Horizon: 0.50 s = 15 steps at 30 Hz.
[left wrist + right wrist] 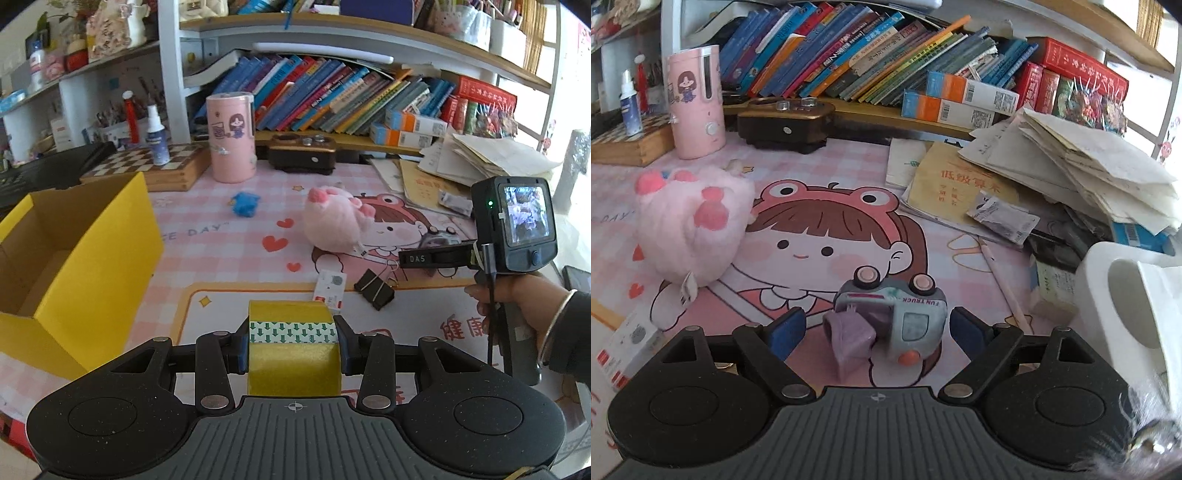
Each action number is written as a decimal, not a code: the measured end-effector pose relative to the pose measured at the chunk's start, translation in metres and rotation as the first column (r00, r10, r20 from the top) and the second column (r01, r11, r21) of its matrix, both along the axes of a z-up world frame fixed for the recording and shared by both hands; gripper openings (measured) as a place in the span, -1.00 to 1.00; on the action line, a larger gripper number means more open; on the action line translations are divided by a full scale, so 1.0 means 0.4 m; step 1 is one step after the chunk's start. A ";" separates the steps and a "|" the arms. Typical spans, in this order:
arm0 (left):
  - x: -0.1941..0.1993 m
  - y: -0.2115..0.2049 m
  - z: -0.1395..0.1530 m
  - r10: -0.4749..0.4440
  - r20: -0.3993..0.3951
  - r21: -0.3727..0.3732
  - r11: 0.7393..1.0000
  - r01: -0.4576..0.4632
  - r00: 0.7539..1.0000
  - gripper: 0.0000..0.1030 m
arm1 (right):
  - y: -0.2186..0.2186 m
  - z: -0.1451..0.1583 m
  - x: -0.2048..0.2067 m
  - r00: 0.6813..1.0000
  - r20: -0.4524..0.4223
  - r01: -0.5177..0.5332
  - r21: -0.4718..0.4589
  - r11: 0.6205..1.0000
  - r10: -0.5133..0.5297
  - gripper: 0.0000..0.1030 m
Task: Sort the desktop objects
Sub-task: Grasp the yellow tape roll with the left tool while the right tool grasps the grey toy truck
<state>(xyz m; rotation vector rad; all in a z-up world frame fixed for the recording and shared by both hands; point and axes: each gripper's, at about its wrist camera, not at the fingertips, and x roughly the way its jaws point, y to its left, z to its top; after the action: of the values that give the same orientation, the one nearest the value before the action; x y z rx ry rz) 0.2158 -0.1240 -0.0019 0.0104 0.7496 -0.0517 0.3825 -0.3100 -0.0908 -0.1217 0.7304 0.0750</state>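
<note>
Each gripper has a ribbed grey base flanked by two round black discs, black linkage arms with silver rivets, and blue pads (785,332) on the fingers. The right gripper (410,258) carries a small lit screen, a green light, a black cable and "DAS" lettering. The hand (517,299) wears a silver bangle (554,325) and dark sleeve (574,332).

We count one yellow box (92,236) at nine o'clock, one tape roll (293,347), one pink plush pig (332,218), one binder clip (373,288), one blue fuzzy toy (244,203), and one overturned toy truck (901,314).
</note>
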 end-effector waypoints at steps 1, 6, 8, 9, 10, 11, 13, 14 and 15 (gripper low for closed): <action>-0.003 0.001 0.002 0.003 0.002 0.000 1.000 -0.003 1.000 -0.21 | -0.002 -0.002 0.006 1.000 -0.005 0.007 0.002 1.000 -0.007 0.51; -0.014 0.008 0.008 0.013 0.013 -0.010 1.000 -0.013 1.000 -0.21 | -0.016 0.004 0.004 1.000 -0.016 0.027 0.042 0.999 -0.027 0.26; -0.017 0.010 0.011 0.013 0.023 -0.017 1.000 -0.013 1.000 -0.21 | -0.021 0.015 -0.014 1.000 -0.007 0.023 0.053 0.998 -0.023 0.26; -0.019 0.011 0.013 0.014 0.028 -0.022 1.000 -0.013 1.000 -0.21 | -0.022 0.025 -0.028 1.000 0.000 0.019 0.056 0.998 -0.019 0.26; -0.021 0.012 0.015 0.013 0.032 -0.028 1.000 -0.013 0.999 -0.21 | -0.022 0.037 -0.045 1.000 0.009 0.013 0.060 0.998 -0.013 0.26; -0.022 0.011 0.017 0.010 0.038 -0.035 0.999 -0.009 0.999 -0.21 | -0.022 0.049 -0.064 1.000 0.020 0.001 0.064 0.998 -0.002 0.26; -0.028 0.012 0.019 0.004 0.048 -0.042 0.999 -0.002 0.999 -0.21 | -0.020 0.074 -0.102 1.000 0.027 -0.012 0.072 0.997 0.010 0.26; -0.032 0.012 0.021 0.000 0.054 -0.047 0.999 0.003 0.999 -0.21 | -0.019 0.086 -0.120 0.999 0.029 -0.019 0.086 0.996 0.017 0.26; -0.036 0.013 0.022 -0.003 0.058 -0.052 0.999 0.006 0.998 -0.21 | -0.016 0.099 -0.141 0.999 0.031 -0.031 0.097 0.995 0.028 0.26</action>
<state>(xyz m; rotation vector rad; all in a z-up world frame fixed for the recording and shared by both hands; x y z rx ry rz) 0.2015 -0.1189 0.0069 -0.0359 0.6897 -0.0754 0.3261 -0.3166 -0.0513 -0.0402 0.6943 0.1365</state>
